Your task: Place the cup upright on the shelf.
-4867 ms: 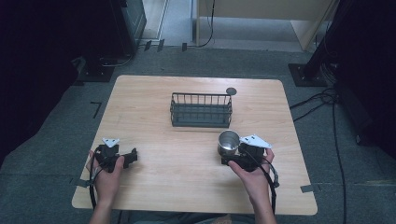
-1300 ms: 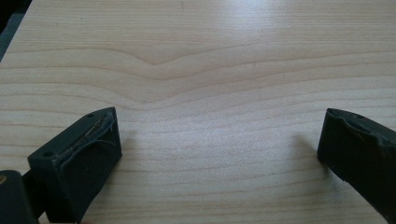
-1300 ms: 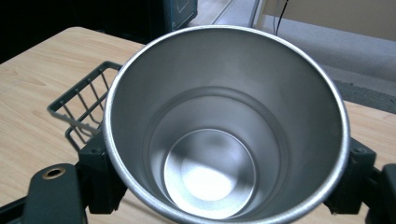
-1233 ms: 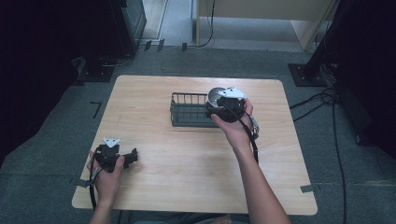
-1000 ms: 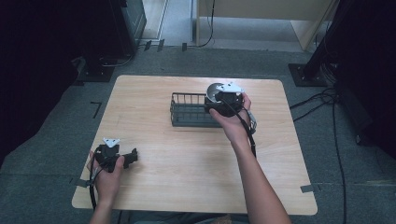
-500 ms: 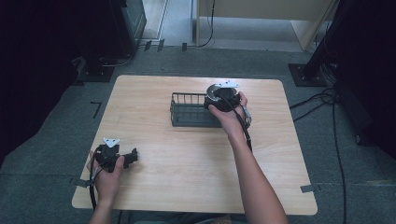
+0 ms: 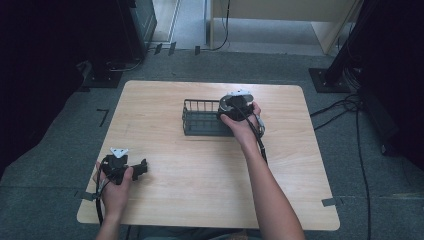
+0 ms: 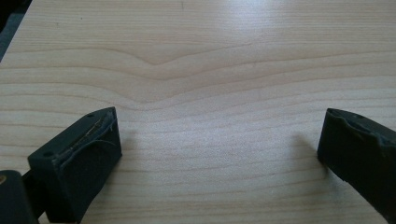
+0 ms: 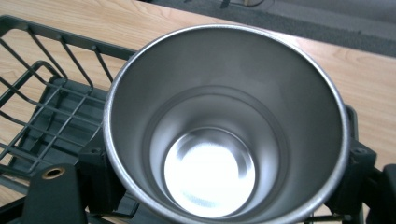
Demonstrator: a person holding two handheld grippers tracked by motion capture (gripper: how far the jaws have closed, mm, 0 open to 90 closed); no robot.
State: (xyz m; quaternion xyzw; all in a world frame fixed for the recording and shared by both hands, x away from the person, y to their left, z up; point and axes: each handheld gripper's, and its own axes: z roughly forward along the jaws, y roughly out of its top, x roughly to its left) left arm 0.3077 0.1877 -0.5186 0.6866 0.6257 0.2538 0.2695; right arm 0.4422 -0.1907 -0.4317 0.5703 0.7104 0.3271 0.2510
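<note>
Right gripper (image 7: 231, 106): it was clamped on a steel cup (image 9: 224, 135), one black jaw pressed to each side of the cup's wall, as the right gripper view showed.
Steel cup: it was held at the right end of the wire basket (image 7: 202, 119), mouth toward the gripper's camera, shiny bottom plainly visible and nothing inside it. In the high view its rim (image 7: 229, 102) peeked out just above the hand. Whether its base touched the basket floor could not be told.
Right hand (image 7: 241, 122): it was stretched well forward across the table (image 7: 200, 200), forearm coming up from the bottom edge, cable trailing down along the wrist.
Wire basket: dark, rectangular, it stood near the middle of the table toward the far side. In the right gripper view its bars and grid floor (image 9: 42, 112) lay to the left of the cup and below it.
Left gripper (image 7: 141, 167): it sat low at the near left of the table, well apart from the basket, jaws spread wide and holding nothing; the left gripper view showed bare wood grain (image 8: 210, 93) between them.
Left hand (image 7: 115, 185): it was wrapped around the gripper body, with the grey three-cornered plate on top.
Floor (image 7: 50, 145): grey carpet, with cables running off at the right.
</note>
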